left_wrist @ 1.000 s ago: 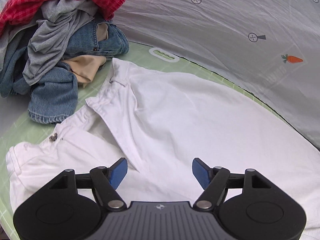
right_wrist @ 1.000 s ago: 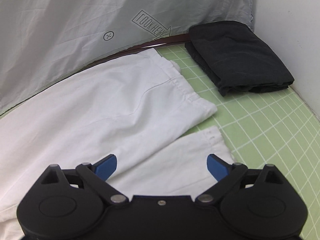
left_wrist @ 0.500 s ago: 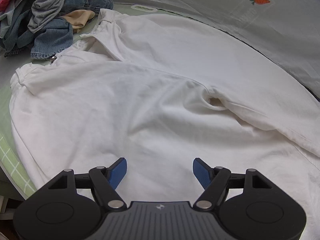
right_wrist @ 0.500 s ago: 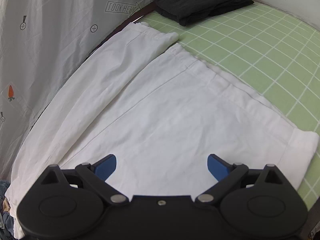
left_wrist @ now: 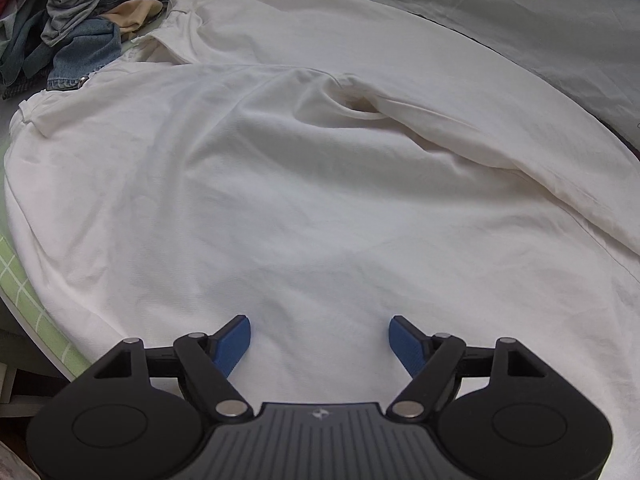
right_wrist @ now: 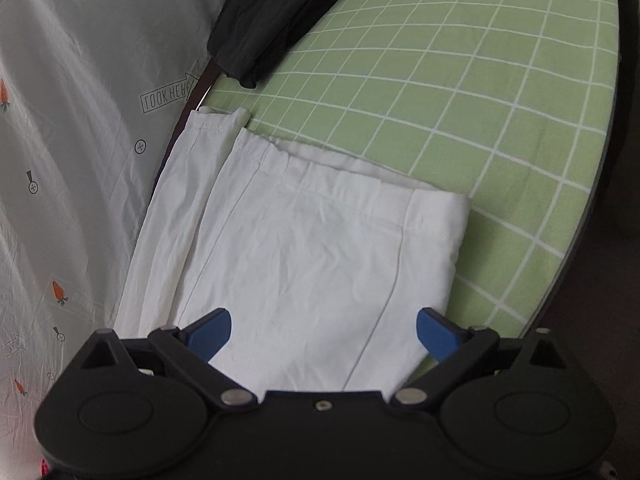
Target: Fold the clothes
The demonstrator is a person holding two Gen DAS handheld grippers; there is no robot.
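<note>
A green cloth with a white grid covers the table and takes up most of the room in front of me, and along its far side hangs a pale grey sheet printed with small carrots, crossed circles and a "LOOK HERE" arrow. Spread flat across the cloth is a pair of white trousers, the largest garment here: the waist end lies toward the heap at one end, the crotch bunches into a dark fold in the middle, and the two legs run side by side toward the other end, where their hems lie flat on the green grid, the nearer leg partly over the farther one. At the waist end sits a jumbled pile of unfolded clothes, with blue denim, a grey top and a tan piece, touching the trousers' waistband. Beyond the hems, near the grey sheet, rests a folded dark garment, apart from the white legs. The left gripper hangs over the seat of the trousers with its blue fingers spread wide; they have just been opening a little further, and there is nothing pinched between them, only white fabric below. The right gripper hangs over the lower leg near the hem, its blue fingers likewise spread apart and gripping nothing.
</note>
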